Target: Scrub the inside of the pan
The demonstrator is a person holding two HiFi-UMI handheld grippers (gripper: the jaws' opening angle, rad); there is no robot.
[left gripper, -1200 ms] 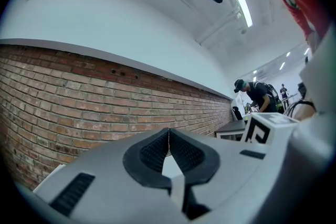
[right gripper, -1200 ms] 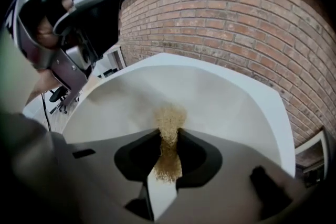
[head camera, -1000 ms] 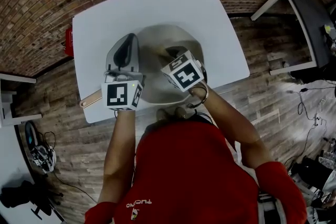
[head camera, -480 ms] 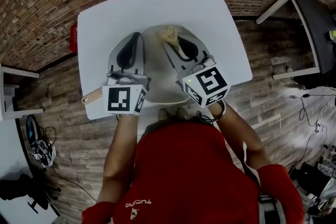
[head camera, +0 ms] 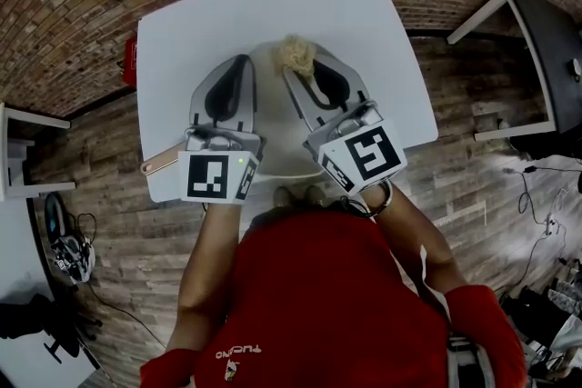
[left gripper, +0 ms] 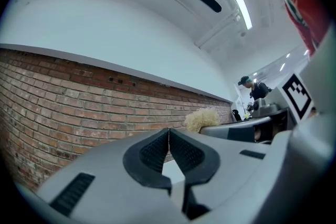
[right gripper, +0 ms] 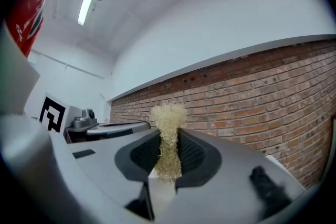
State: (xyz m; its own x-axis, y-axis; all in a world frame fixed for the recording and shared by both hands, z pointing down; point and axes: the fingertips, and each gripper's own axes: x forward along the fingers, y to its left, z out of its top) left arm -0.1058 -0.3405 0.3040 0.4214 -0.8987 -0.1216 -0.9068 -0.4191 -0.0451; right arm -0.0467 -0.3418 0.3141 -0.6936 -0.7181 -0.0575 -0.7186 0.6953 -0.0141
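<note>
Your right gripper point(right gripper: 168, 147) has its jaws pinched on the scrubber point(right gripper: 168, 115), probably light and springy, your left gripper point(left gripper: 169, 139) has jaws together on nothing, and the rigid-looking pan point(head camera: 277, 127) (tan handle point(head camera: 159, 164) near left) sits on the counter point(head camera: 364, 23) beneath both, best steadied by that handle.

Pale-straw scrubber point(right gripper: 169, 118), wht table point(head camera: 364, 14) — red-brn brick wall point(right gripper: 262, 92), red shirt point(head camera: 318, 304).
</note>
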